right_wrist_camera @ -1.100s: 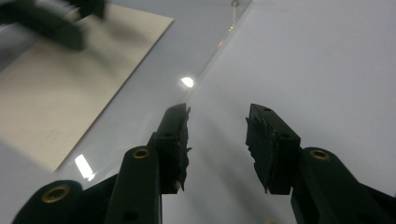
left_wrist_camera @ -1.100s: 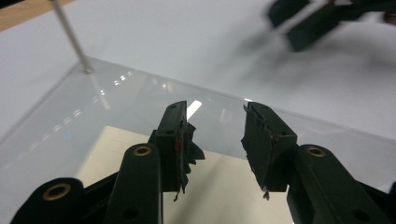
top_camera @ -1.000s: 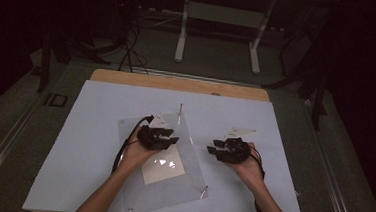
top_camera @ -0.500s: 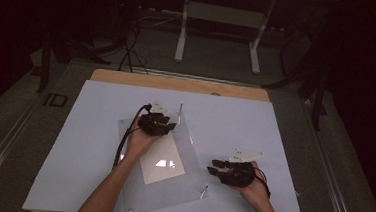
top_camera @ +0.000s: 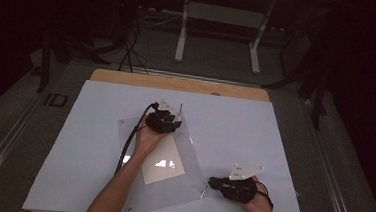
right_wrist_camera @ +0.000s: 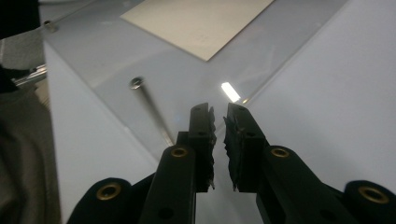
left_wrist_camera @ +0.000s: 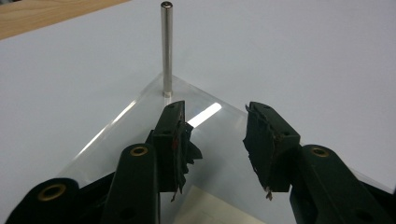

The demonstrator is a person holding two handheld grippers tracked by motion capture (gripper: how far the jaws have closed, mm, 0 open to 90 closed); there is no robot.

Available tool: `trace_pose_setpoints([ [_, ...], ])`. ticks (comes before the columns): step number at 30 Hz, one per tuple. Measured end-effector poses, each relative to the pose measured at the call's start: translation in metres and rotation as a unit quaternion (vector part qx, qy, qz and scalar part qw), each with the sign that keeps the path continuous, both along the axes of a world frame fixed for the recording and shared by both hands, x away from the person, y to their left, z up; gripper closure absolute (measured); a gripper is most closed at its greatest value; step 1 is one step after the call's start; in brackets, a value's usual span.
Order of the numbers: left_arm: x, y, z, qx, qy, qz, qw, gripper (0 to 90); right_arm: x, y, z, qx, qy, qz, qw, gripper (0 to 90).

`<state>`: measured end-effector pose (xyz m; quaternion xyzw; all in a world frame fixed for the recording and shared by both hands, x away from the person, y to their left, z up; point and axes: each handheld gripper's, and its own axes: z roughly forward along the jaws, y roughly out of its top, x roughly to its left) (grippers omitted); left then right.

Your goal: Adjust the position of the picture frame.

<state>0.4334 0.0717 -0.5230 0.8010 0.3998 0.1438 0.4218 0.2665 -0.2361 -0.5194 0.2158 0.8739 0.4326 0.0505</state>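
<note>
Acrylic plate lies flat mid-table, steel posts upright at its corners. Left tool gapes empty near one post; right tool nearly closed, empty.

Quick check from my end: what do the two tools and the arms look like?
Both tools, left and right, are black, with brass-coloured rivets and frayed black pads. Each carries a grey three-cornered plate; a black cable trails from the left one. Forearms are bare, no sleeves.

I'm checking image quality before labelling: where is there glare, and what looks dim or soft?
High view: dark surroundings, glare patch on the clear plate. Left gripper view: bright streak on the plate beside the sharp metal post; near jaws soft. Right gripper view: small glare spot ahead of the jaws, left edge dark.
</note>
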Motion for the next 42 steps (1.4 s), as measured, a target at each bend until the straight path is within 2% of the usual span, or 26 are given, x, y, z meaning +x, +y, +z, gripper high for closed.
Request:
trace_pose_setpoints([
  [4, 0.007, 0.0, 0.0, 0.001, 0.001, 0.014, 0.9999, 58.9, -0.005, 0.002, 0.0, -0.014, -0.002, 0.031, 0.9994, 78.7],
  [6, 0.011, 0.001, 0.001, -0.015, 0.0, 0.026, 0.9996, 61.0, -0.007, 0.003, 0.001, -0.015, -0.003, 0.047, 0.9988, 78.4],
  [8, 0.017, 0.0, 0.001, -0.021, 0.0, 0.032, 0.9993, 61.8, -0.009, 0.003, 0.001, -0.026, -0.008, 0.053, 0.9982, 77.9],
  [12, 0.027, -0.004, 0.002, -0.017, -0.003, 0.04, 0.9991, 63.7, -0.014, 0.001, -0.001, -0.021, 0.001, 0.078, 0.9968, 74.8],
  [15, 0.034, -0.007, 0.002, -0.017, -0.006, 0.039, 0.9991, 65.9, -0.017, 0.004, -0.002, -0.017, -0.001, 0.082, 0.9965, 74.4],
  [20, 0.047, -0.013, -0.005, -0.014, 0.005, 0.043, 0.999, 73.0, -0.015, 0.015, -0.004, -0.012, -0.008, 0.053, 0.9985, 81.2],
  [22, 0.05, -0.016, -0.01, -0.001, 0.012, 0.038, 0.9992, 76.9, -0.013, 0.019, -0.008, -0.007, -0.004, 0.05, 0.9987, 81.4],
  [23, 0.052, -0.02, -0.011, 0.013, 0.02, 0.033, 0.9992, 76.9, -0.013, 0.019, -0.008, -0.007, -0.005, 0.048, 0.9988, 81.4],
  [26, 0.054, -0.024, -0.01, 0.031, 0.011, 0.025, 0.9991, 78.0, -0.016, 0.02, -0.012, 0.006, -0.004, 0.032, 0.9994, 82.4],
  [28, 0.056, -0.023, -0.01, 0.029, 0.018, 0.03, 0.999, 82.6, -0.018, 0.021, -0.012, 0.008, -0.007, 0.024, 0.9997, 82.6],
  [30, 0.056, -0.022, -0.01, 0.029, 0.018, 0.026, 0.9991, 83.4, -0.019, 0.021, -0.013, 0.011, -0.008, 0.017, 0.9998, 82.3],
  [34, 0.056, -0.022, -0.009, 0.036, 0.015, 0.023, 0.999, 84.0, -0.018, 0.02, -0.016, 0.022, 0.008, 0.008, 0.9997, 80.1],
  [38, 0.056, -0.023, -0.008, 0.046, 0.012, 0.019, 0.9987, 84.6, -0.019, 0.024, -0.019, 0.007, 0.005, 0.004, 1.0, 81.3],
  [42, 0.055, -0.025, -0.008, 0.057, 0.007, 0.02, 0.9982, 85.1, -0.02, 0.025, -0.019, 0.009, 0.007, -0.006, 0.9999, 82.4],
])
